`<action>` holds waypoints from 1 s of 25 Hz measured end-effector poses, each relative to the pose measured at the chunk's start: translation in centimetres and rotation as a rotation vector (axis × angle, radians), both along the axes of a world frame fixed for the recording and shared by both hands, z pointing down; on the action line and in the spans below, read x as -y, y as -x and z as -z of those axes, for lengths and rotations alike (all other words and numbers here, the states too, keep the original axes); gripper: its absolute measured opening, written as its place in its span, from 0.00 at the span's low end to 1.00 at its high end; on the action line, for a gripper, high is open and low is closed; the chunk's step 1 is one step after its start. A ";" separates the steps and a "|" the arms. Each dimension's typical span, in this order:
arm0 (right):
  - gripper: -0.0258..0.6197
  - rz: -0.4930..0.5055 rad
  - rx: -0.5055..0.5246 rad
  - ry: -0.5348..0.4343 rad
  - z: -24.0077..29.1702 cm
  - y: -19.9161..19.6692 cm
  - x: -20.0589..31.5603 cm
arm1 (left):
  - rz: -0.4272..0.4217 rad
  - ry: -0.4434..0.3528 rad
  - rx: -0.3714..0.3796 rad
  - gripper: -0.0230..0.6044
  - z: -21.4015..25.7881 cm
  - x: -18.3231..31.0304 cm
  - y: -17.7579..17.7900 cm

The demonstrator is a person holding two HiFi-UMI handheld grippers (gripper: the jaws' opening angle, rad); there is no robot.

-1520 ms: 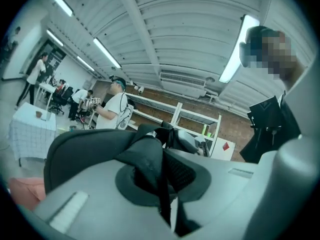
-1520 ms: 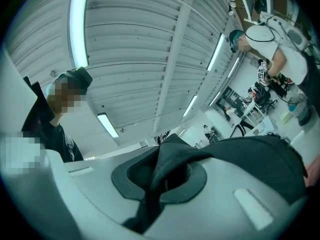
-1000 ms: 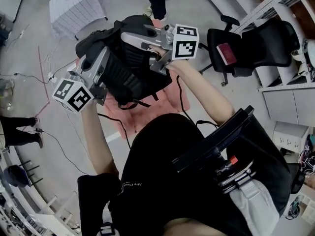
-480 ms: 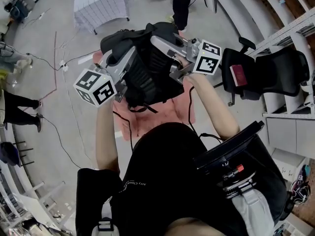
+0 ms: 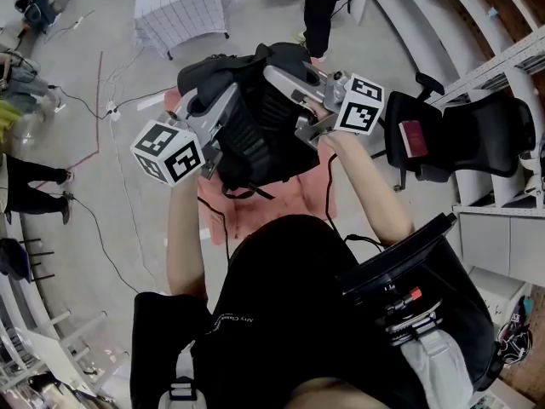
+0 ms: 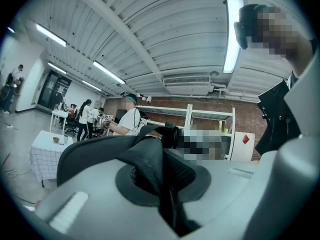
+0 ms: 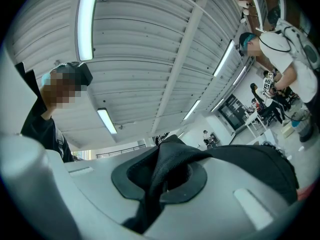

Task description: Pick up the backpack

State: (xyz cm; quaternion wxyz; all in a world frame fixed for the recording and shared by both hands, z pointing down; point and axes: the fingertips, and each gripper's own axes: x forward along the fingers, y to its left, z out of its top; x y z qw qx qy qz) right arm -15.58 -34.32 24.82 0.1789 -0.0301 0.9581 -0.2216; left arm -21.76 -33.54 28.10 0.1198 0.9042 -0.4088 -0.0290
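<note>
A black backpack [image 5: 255,130] hangs in the air in front of me, held up between both grippers in the head view. My left gripper [image 5: 203,109] grips it from the left, shut on a black shoulder strap [image 6: 150,156] that runs up between its grey jaws. From the right, my right gripper [image 5: 281,77] is shut on another black strap [image 7: 167,159] pinched in its pads. Loose strap ends dangle below the bag. The bag's far side is hidden.
Below the bag a pink mat [image 5: 285,198] lies on the grey floor. A black office chair [image 5: 464,130] stands to the right, with white shelving [image 5: 511,54] behind it. A cloth-covered table [image 5: 183,11] and a standing person's legs [image 5: 317,11] are farther off. Cables [image 5: 102,109] trail at left.
The head view has swung a little, so the bag and grippers sit further right and higher in the picture. Both grips on the straps are unchanged.
</note>
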 end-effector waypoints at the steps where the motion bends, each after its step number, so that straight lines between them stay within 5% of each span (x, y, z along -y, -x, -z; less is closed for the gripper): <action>1: 0.10 -0.002 -0.004 -0.001 0.0 0.0 0.0 | 0.003 0.003 -0.002 0.08 0.0 0.0 0.0; 9: 0.10 -0.045 -0.055 -0.043 -0.4 0.2 -0.1 | 0.047 0.009 -0.004 0.08 0.0 0.0 0.1; 20: 0.10 -0.247 -0.194 -0.265 -1.3 1.5 -3.9 | 0.204 -0.074 0.150 0.08 -1.1 -3.2 1.1; 25: 0.10 -0.300 -0.252 -0.281 -2.1 2.0 -5.6 | 0.214 -0.061 0.170 0.08 -1.7 -4.9 1.4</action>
